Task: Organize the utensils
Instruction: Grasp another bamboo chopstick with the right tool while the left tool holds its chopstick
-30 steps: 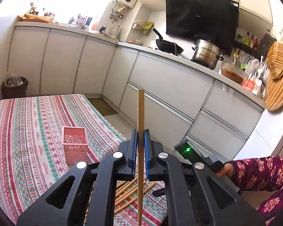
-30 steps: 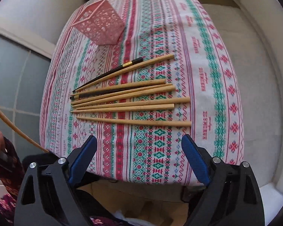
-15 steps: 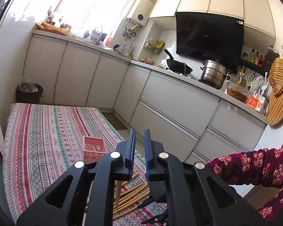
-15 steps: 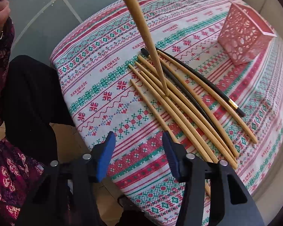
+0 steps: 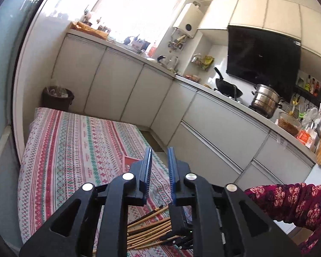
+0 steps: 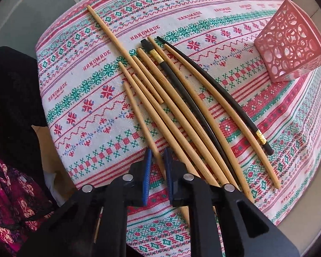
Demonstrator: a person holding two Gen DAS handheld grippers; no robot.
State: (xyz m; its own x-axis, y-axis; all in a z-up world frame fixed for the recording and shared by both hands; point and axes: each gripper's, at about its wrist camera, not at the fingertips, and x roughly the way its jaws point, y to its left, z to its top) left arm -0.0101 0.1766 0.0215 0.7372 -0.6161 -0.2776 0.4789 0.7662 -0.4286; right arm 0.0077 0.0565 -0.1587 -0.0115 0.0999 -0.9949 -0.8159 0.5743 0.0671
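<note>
**Inspector A:** Start at the right gripper [image 6: 157, 162], low centre of the right wrist view. State?

**Inspector B:** Its jaws have just been closing, and the blue pads now clamp a bamboo chopstick [image 6: 139, 117], the lowest-left stick of the bundle. The stick runs from between the pads up and to the left, its far part lying on the patterned tablecloth [image 6: 79, 98]. I judge this the start of a pick.

**Inspector A:** And the left gripper [image 5: 159, 171]?

**Inspector B:** Lower centre of the left wrist view, pointing out over the table. Its jaws have just been opening; a narrow gap shows between the pads and nothing is in it. Released, empty.

**Inspector A:** Working outward, then.

**Inspector B:** The remaining chopsticks [image 6: 192, 111] lie loose on the cloth in a rough fan through mid-frame: mostly bamboo, two black with gold bands. One longer bamboo stick [image 6: 109, 32] lies apart toward the upper left. The pink lattice holder [image 6: 289, 42] stands at the upper right, well apart from the bundle.

**Inspector A:** Progress?

**Inspector B:** Early. No stick is visible inside the holder, though its interior is only partly shown. Every visible stick remains to be moved.
</note>
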